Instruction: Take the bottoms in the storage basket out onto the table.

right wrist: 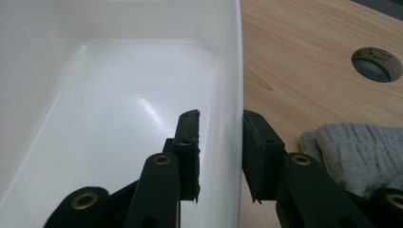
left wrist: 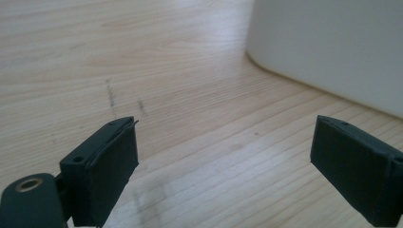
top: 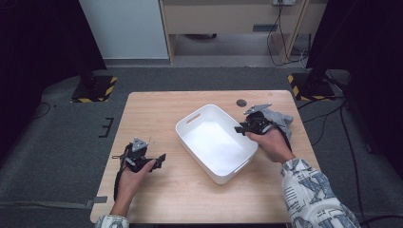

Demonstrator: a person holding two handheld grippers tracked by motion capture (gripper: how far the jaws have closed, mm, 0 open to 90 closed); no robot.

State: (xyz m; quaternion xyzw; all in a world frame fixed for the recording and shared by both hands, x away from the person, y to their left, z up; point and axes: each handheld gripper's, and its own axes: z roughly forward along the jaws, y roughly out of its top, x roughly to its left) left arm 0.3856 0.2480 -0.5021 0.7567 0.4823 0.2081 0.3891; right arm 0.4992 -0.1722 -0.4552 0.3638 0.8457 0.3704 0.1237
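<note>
Item: white tub [top: 216,142], mid-table, empty. Our right gripper [right wrist: 221,152] straddles its near wall, one jaw inside, one outside, narrowed but not yet pressing. Our left gripper [left wrist: 228,156] hangs wide open over bare table [left wrist: 142,57], holding nothing. Grey cloth [right wrist: 361,152] lies just outside the tub. Risk: a shallow bite on the thin rim slips, or tips the tub when lifted.

The left claw [top: 160,159] hung low with its jaws spread wide and nothing between them. The right claw [top: 239,129], hand gripping from behind, had its jaws narrowly parted.
</note>
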